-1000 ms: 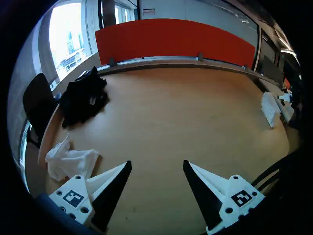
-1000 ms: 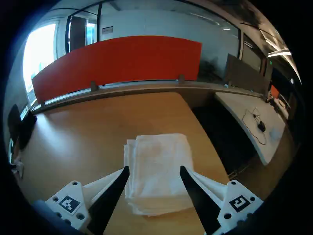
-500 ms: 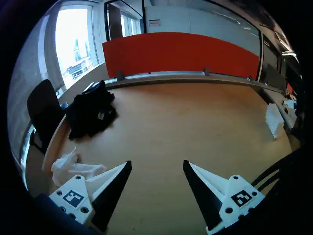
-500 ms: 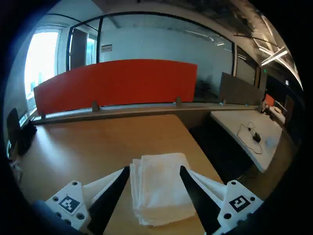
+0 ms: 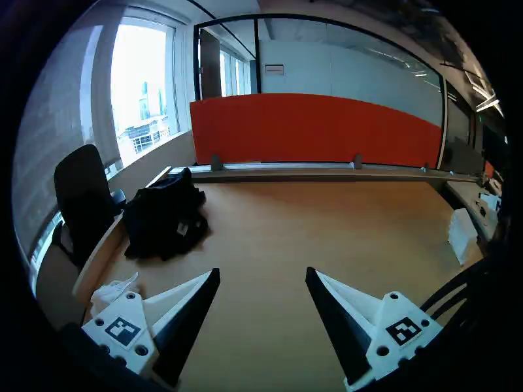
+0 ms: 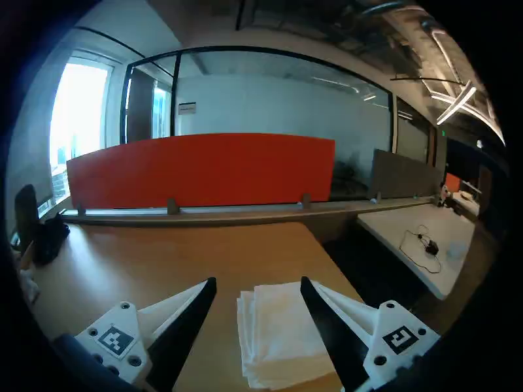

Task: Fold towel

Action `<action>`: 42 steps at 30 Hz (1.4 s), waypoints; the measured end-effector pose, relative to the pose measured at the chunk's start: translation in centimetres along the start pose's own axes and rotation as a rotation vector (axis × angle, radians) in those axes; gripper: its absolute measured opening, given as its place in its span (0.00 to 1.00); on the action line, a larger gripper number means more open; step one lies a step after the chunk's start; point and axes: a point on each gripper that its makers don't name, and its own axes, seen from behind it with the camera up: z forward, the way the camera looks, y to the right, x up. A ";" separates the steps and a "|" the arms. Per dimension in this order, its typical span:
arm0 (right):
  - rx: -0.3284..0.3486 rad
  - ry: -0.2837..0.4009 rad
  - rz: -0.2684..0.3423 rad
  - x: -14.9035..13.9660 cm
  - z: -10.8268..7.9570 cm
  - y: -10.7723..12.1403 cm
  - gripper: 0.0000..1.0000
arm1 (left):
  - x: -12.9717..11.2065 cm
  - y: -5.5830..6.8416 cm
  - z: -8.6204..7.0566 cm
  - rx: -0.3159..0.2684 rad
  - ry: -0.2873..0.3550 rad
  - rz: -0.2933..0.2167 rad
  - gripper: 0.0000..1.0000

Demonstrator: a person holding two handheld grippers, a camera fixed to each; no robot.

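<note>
— Where's your folded towel stack (image 6: pixel 281 333)?
— On the table (image 6: pixel 131 261), low between your right gripper's (image 6: pixel 257 281) spread, empty fingers. Its long axis runs away from you, and a finger hides its right edge.
— And your left gripper (image 5: pixel 261 270)?
— Also spread, holding nothing. A crumpled towel (image 5: pixel 112 292) sits half-hidden behind its left finger.

Left gripper (image 5: pixel 262 270) and right gripper (image 6: pixel 257 279) tilted up, folded towels (image 6: pixel 281 333) lower between jaws, crumpled towel (image 5: pixel 112 292) lower

Desk (image 5: pixel 314 228) middle free; bag (image 5: pixel 163 219), towels (image 5: pixel 462 234) at edges.
</note>
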 end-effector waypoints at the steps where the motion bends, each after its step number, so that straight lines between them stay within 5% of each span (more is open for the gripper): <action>1: 0.005 0.004 -0.001 0.2 -0.1 -0.3 1.00 | 0.3 -0.1 0.0 0.002 0.011 -0.003 0.98; 23: 0.137 0.132 -0.032 5.8 -1.5 -11.7 1.00 | 8.6 -0.3 1.0 -0.010 0.260 -0.039 0.98; 42: 0.214 0.191 -0.049 8.9 -2.9 -20.0 1.00 | 12.3 0.9 1.3 -0.054 0.360 -0.046 0.97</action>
